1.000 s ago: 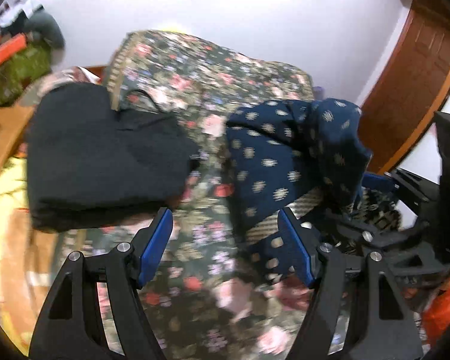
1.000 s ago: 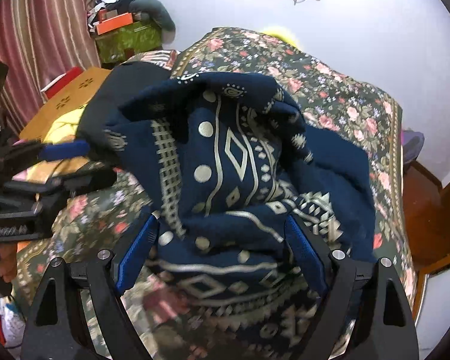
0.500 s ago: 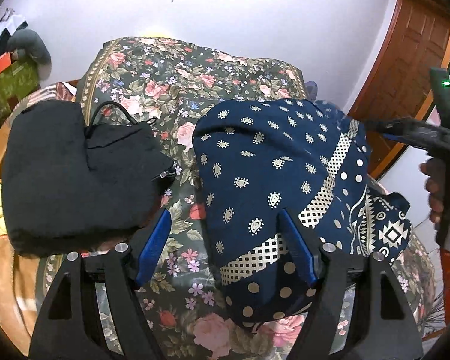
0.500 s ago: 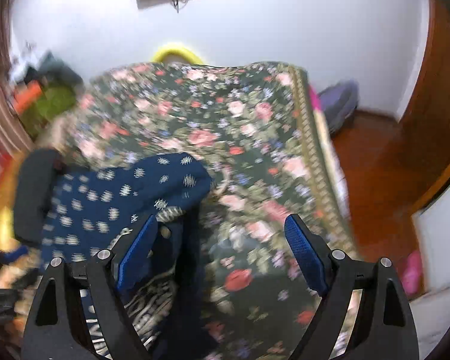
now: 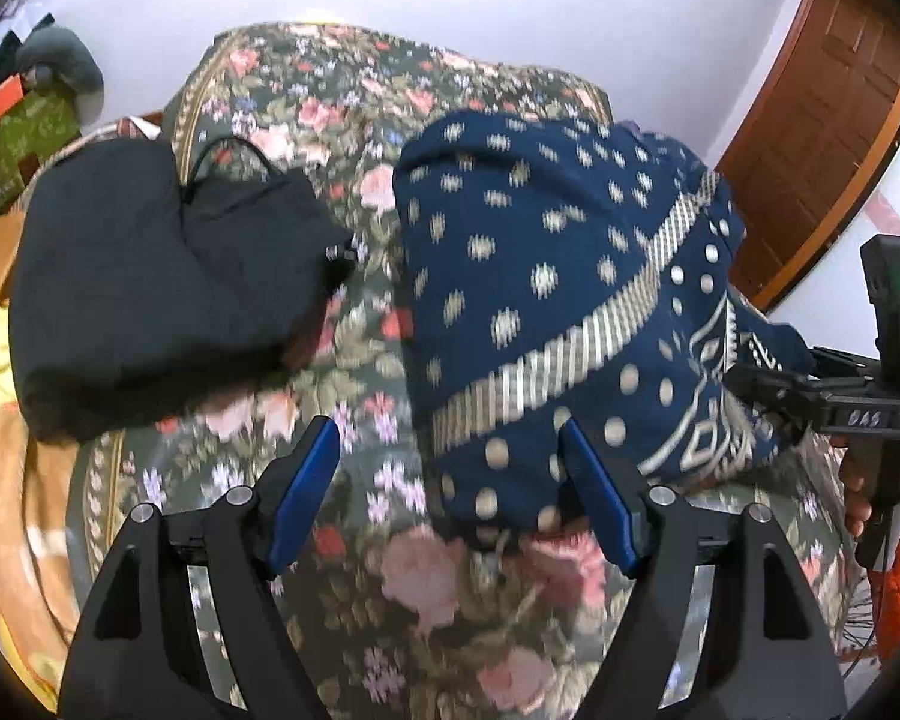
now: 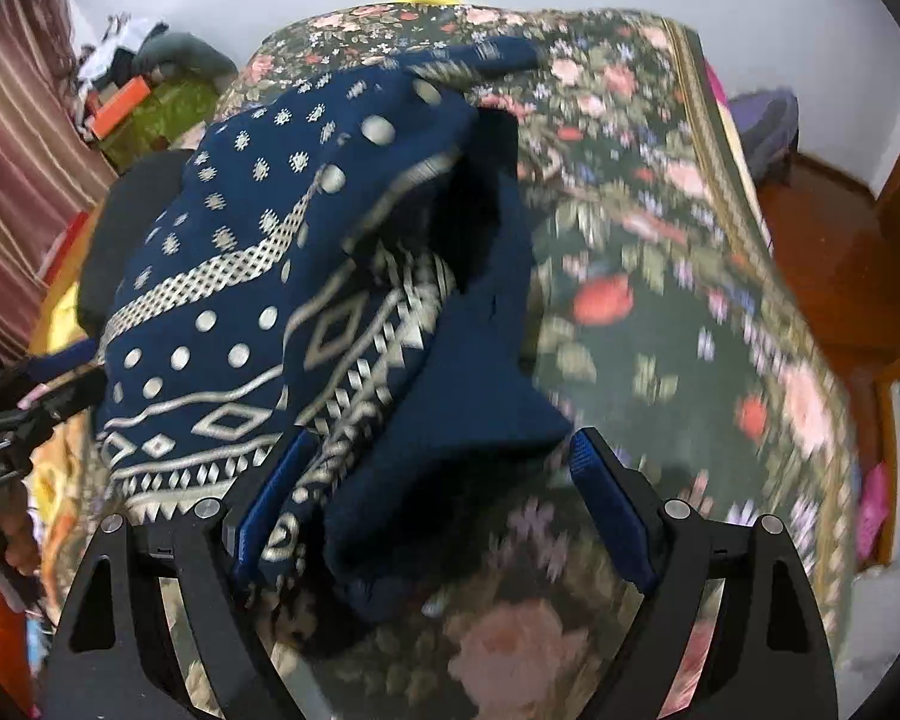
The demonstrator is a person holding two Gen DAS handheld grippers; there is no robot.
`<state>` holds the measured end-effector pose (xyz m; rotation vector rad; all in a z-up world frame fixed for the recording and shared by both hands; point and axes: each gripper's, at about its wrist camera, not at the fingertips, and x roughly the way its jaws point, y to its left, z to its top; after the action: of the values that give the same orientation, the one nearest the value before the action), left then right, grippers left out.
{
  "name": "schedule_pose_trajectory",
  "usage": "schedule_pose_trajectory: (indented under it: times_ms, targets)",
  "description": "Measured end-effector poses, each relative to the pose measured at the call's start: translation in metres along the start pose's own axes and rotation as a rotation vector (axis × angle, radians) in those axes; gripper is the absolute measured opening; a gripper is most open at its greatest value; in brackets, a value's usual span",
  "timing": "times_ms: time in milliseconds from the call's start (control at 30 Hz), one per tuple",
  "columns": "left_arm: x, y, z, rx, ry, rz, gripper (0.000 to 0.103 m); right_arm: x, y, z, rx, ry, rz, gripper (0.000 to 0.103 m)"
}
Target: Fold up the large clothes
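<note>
The left gripper [image 5: 450,480] occupies the lower centre of the left wrist view. Its jaws stand spread; nothing is clamped between the blue pads. The right-hand pad sits at the lower edge of the navy patterned garment [image 5: 570,300], and blur prevents telling whether it touches the cloth. The left-hand pad hangs over the floral bedspread [image 5: 360,540].

The right gripper [image 6: 438,480] occupies the lower centre of the right wrist view. Its jaws also stand spread. A plain navy fold of the garment [image 6: 306,276] lies in the gap between the pads, and the pads do not press on it. The left-hand pad is just beside the patterned hem; the right-hand pad is clear of the cloth, above the bedspread [image 6: 660,240].

The garment lies in a bunched heap on the bed. In the left wrist view it fills the centre right of the frame; in the right wrist view it fills the centre left.

A black folded garment with a cord [image 5: 162,276] lies on the bedspread at the left of the left wrist view, apart from the navy one. A wooden door [image 5: 822,138] stands at the upper right. In the right wrist view a striped curtain [image 6: 18,168] hangs at the upper left.
</note>
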<state>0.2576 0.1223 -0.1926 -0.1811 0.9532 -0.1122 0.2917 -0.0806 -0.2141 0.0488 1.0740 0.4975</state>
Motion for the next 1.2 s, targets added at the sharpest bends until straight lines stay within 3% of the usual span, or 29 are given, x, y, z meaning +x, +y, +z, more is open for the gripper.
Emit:
schedule_pose_trajectory:
  times_ms: [100,300,500,533,600,767,933,1000,1067,1133,1200]
  targets:
    - [-0.007,0.004,0.001,-0.024,0.006,-0.014,0.076,-0.011,-0.01,-0.001,0.055,0.012,0.054,0.085]
    - [-0.011,0.01,0.031,-0.075,-0.04,-0.019,0.076,-0.029,-0.013,0.016,0.066,-0.057,0.087,0.085]
    - [0.03,0.014,0.054,-0.203,0.064,-0.245,0.076,-0.001,-0.018,0.035,0.097,-0.038,0.131,0.085]
    - [0.039,0.017,0.056,-0.232,0.082,-0.271,0.08,0.006,-0.018,0.036,0.105,-0.021,0.135,0.085]
    - [0.049,0.019,0.059,-0.255,0.078,-0.268,0.088,0.016,-0.019,0.037,0.121,0.01,0.157,0.085]
    - [0.085,0.026,0.061,-0.318,0.143,-0.371,0.099,0.03,-0.017,0.042,0.115,0.042,0.244,0.085]
    - [0.108,0.034,0.06,-0.41,0.202,-0.482,0.099,0.044,-0.019,0.049,0.158,0.065,0.288,0.085]
    - [0.106,0.034,0.06,-0.407,0.192,-0.49,0.097,0.043,-0.018,0.05,0.177,0.066,0.3,0.086]
    - [0.1,0.031,0.06,-0.387,0.177,-0.487,0.089,0.042,-0.019,0.05,0.198,0.067,0.311,0.081]
    - [0.09,0.028,0.059,-0.367,0.167,-0.479,0.083,0.042,-0.018,0.049,0.212,0.088,0.359,0.065]
    - [0.081,0.024,0.058,-0.351,0.159,-0.465,0.078,0.041,-0.017,0.048,0.234,0.105,0.379,0.057]
